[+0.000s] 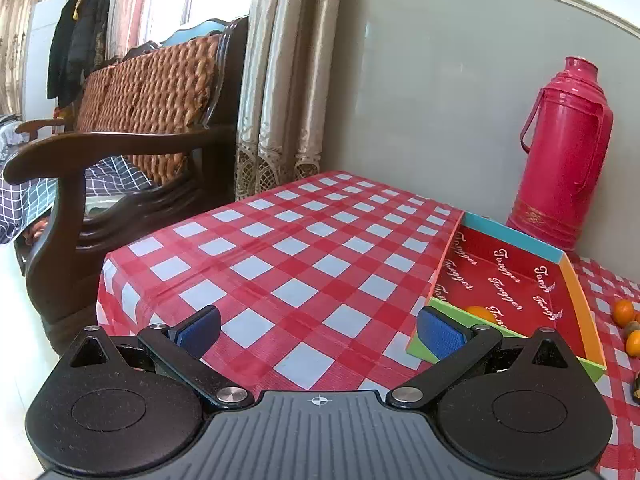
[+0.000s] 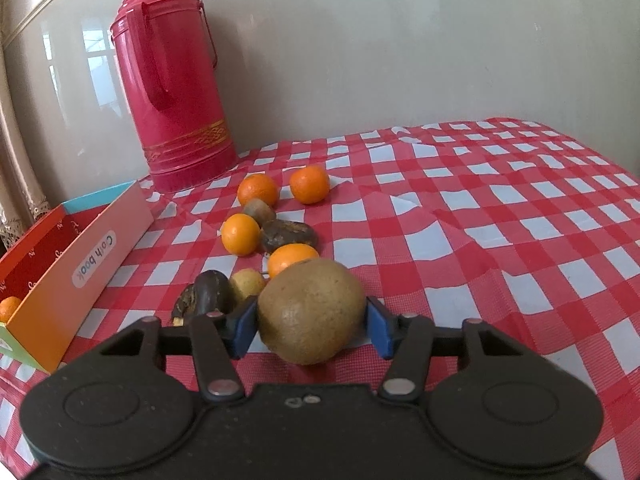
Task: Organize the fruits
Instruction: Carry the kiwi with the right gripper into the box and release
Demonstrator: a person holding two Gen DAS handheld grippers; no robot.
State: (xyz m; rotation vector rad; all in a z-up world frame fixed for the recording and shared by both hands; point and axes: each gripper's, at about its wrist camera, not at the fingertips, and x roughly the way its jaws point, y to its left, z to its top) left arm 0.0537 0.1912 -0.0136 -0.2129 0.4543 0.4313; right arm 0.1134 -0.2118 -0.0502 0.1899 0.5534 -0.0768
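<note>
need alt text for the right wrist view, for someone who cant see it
The right gripper has its jaws closed on a large brown fruit above a red-checked tablecloth. Behind it lie four oranges and some dark fruits, with a red thermos by the wall and a colourful box at left.

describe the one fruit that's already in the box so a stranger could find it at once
Start at the tall pink thermos by the wall; the open cardboard box with the red printed lining lies just left of it. A single small orange sits in the box's near corner. The other oranges lie loose on the checked cloth.
</note>
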